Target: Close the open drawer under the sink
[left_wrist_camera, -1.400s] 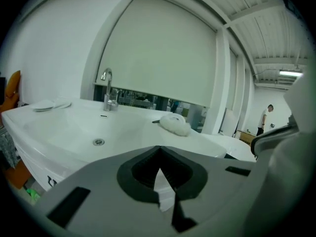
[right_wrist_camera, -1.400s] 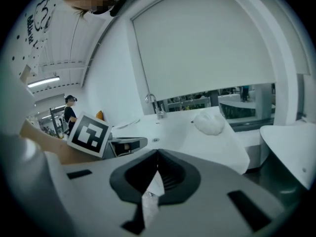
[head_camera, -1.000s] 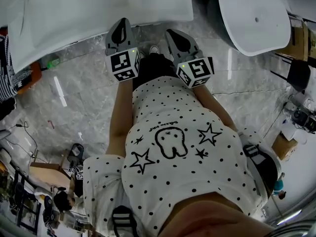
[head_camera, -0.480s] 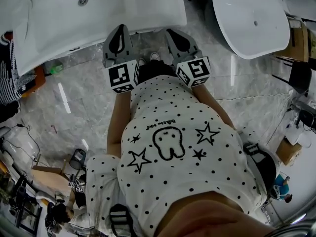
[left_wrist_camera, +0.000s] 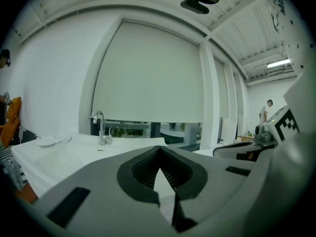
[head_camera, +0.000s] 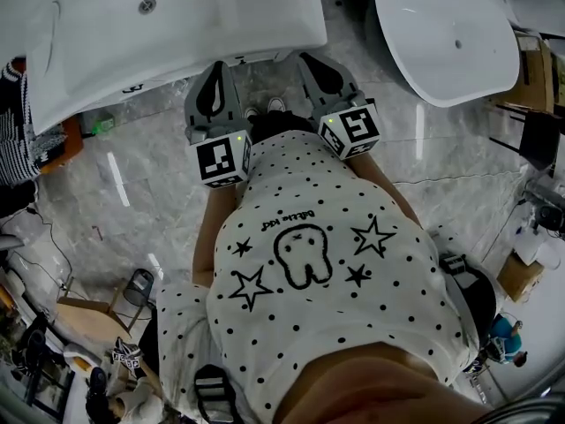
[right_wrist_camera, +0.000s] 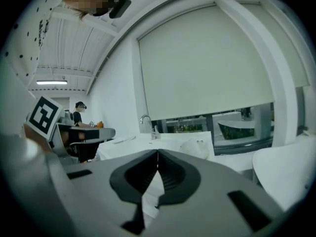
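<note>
Head view: the grey left tool (head_camera: pixel 214 69) and grey right tool (head_camera: pixel 311 60) reach the glossy white rectangular sink's (head_camera: pixel 106 51) front edge, and the drawer beneath is hidden. Left gripper view: jaws together, empty, aimed above the basin, so drop lower and push the drawer front squarely. Right gripper view: jaws likewise together on nothing.

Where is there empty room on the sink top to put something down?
The white sink top is bare between the faucet and its near edge. The grey floor between sink and stool is open too. Crowded: around the stool.

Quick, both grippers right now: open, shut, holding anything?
Left gripper: shut, nothing between its jaws.
Right gripper: shut, nothing between its jaws.
</note>
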Motion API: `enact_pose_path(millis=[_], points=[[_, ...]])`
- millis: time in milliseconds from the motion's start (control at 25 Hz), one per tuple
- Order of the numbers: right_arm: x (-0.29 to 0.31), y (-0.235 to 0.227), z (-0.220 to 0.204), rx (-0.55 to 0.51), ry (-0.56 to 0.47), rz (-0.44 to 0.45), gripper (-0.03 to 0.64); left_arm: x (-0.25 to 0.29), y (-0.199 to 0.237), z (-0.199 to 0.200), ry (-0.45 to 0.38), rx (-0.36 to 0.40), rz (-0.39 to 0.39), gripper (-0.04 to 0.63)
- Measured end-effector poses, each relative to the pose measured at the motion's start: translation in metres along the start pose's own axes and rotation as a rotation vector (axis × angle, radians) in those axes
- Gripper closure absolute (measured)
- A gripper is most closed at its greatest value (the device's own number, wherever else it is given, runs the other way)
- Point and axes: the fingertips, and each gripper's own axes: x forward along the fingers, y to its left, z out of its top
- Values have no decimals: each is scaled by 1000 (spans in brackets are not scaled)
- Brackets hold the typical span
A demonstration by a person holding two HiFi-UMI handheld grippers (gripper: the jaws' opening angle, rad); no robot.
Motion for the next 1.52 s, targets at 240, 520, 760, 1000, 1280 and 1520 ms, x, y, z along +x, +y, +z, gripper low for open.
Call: enact_pose_path(millis=[240,520,760,1000,1280,1520], points=[[-17,-14,1,-9,-14,-6,603,-6,-24,-8,18,9,-29,591],[-24,9,-12,-16,-27,16,603,-33,-20,-38,67,-46,-18,591],[-16,9,-4,-32,-23,32,603,-27,-20,-36,65,-49,-28,591],[-14,23,-13,-87,-7,49,603,-30,-15,-43,55,-60,-32,591],[-4,36,-20,-104,34,120,603,-28,-16,-41,52,-44,-44,591],[1,49,-23,-175,68,145,603,-28,-14,-39,40,-37,-36,591]])
